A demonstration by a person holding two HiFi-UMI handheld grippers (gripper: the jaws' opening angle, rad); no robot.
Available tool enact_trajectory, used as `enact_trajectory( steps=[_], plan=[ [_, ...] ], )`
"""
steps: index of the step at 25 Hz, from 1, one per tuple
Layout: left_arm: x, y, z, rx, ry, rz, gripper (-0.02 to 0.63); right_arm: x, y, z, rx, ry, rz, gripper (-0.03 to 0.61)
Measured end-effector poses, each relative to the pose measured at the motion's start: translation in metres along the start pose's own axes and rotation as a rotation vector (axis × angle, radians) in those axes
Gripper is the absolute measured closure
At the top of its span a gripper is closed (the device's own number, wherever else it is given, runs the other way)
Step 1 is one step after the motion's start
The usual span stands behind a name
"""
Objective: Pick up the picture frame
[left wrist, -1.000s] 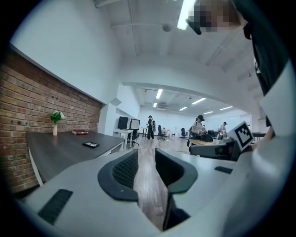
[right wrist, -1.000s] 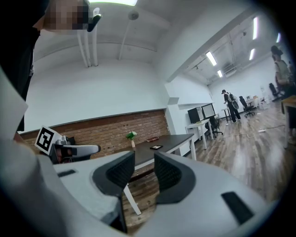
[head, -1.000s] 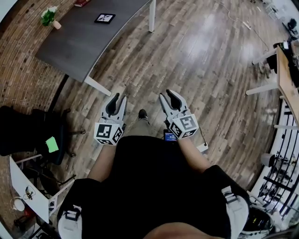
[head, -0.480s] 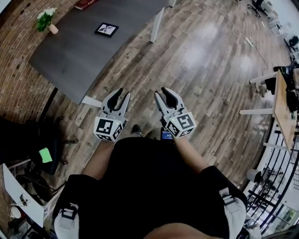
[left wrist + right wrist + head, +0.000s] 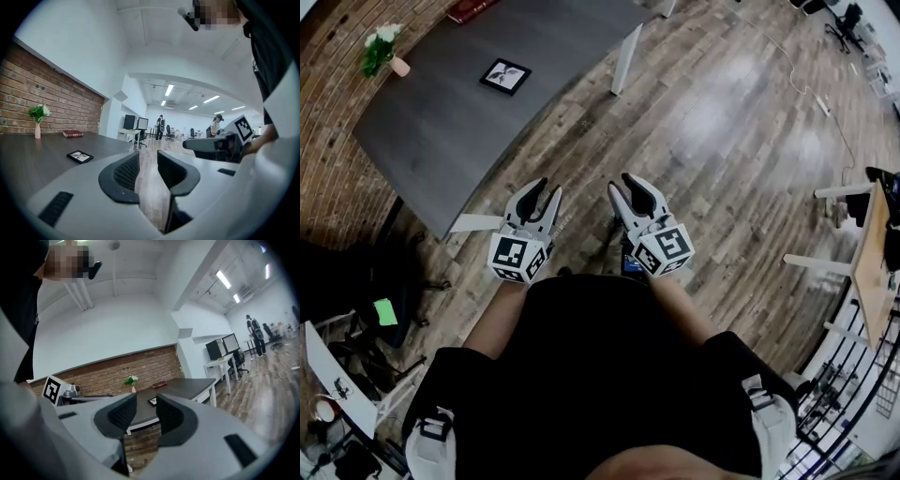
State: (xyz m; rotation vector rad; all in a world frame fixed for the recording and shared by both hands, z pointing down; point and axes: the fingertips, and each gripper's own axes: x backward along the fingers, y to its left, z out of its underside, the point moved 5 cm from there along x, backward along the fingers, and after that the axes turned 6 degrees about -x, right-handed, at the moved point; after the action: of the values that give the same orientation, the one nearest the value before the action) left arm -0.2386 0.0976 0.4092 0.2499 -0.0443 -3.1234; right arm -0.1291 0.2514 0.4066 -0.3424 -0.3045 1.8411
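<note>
- Picture frame (image 5: 505, 76) lying flat on dark grey desk (image 5: 431, 122), toward its far side, well apart from both grippers.
- Left gripper (image 5: 547, 190) held low in front of the body, over wooden floor (image 5: 741, 141), just off the desk's near corner; jaws parted by a narrow gap, only floor showing between them.
- Right gripper (image 5: 622, 185) beside it, near but not touching; jaws likewise slightly parted and empty, with desk and frame far off through the gap in the right gripper view.
- Vase of flowers (image 5: 380, 52) upright at the desk's end by the brick wall (image 5: 337, 187), apart from the frame.
- Red book (image 5: 471, 7) flat at the desk's far edge, also apart from the frame.
</note>
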Motion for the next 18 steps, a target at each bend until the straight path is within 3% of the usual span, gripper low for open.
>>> enact_trajectory(
  steps=[3,6,9,18],
  plan=[
    [-0.052,0.002,-0.016,0.022,-0.007,-0.073,0.509,-0.025,-0.045,-0.027,0.012,0.029,-0.097,0.460],
    [-0.095,0.008,-0.029,0.117,-0.019,-0.163,0.509,-0.046,-0.088,-0.058,0.003,0.049,-0.172,0.460],
    [-0.125,0.007,-0.043,0.110,-0.023,-0.250,0.509,-0.058,-0.128,-0.081,0.002,0.067,-0.230,0.460],
    [-0.162,0.046,-0.050,0.163,-0.052,-0.439,0.509,-0.123,-0.189,-0.102,-0.018,0.116,-0.359,0.461]
  ],
)
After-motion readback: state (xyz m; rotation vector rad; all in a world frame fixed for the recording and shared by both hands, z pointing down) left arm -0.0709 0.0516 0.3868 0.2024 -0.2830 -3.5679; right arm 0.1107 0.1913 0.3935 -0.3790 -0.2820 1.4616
